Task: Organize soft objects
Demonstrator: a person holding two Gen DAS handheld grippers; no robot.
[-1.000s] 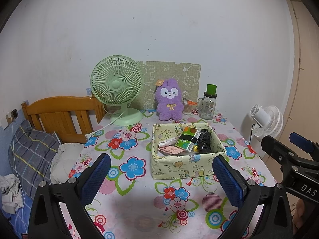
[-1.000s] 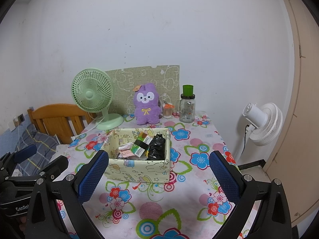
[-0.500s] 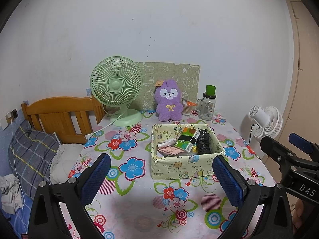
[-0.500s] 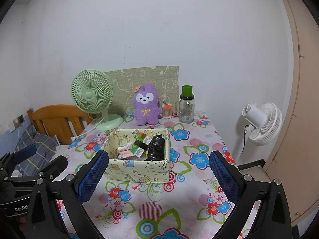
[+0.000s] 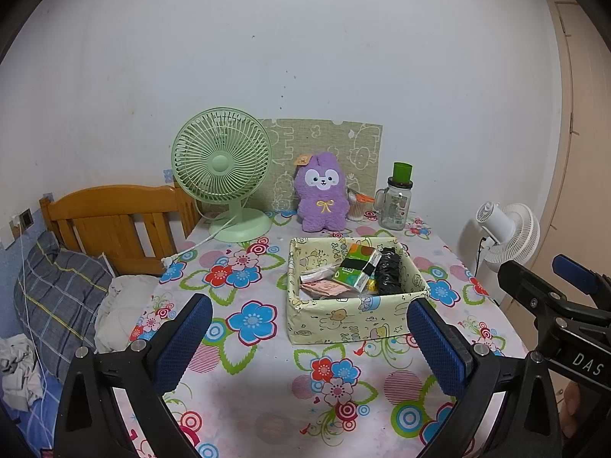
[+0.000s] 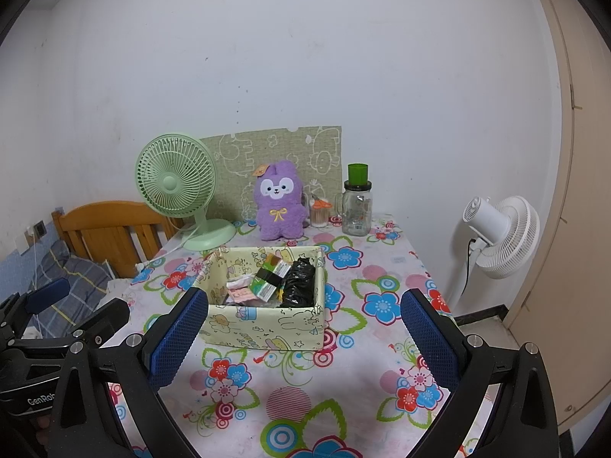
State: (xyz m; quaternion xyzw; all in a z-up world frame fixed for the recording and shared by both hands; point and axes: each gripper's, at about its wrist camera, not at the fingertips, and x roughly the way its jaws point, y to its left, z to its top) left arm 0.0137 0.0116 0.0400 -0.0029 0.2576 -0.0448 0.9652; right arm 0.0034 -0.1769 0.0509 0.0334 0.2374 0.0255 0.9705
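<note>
In the left wrist view, the bed headboard (image 5: 114, 225) stands at the left edge of the frame, touching the left side of the table (image 5: 267, 389). The green fan (image 5: 223, 171) is at the table's back, upper left of centre, its cord running forward along the cloth. Right of it the plush (image 5: 322, 192) sits upright against the board (image 5: 324, 152) at the wall, and the jar (image 5: 397, 200) stands near it to the right, close to the back edge. The box (image 5: 343, 322) is in the middle of the frame, right of centre, with packets and a black bundle (image 5: 389, 273) inside. The white fan (image 5: 508, 233) is off the table at the right edge.

The left gripper (image 5: 305, 343) is at the bottom of the frame, jaws wide apart, holding nothing. Bare cloth lies between it and the box, and also left of the box up to the table edge. The right gripper (image 5: 550, 290) shows at the lower right of that view.

In the right wrist view, the right gripper (image 6: 301, 337) is also wide and holds nothing; its left finger (image 6: 177, 337) overlaps the box's near left corner in the picture. The plush (image 6: 278, 200) is well apart, behind the box (image 6: 267, 328). Free cloth runs right of the box to the table's right edge.
</note>
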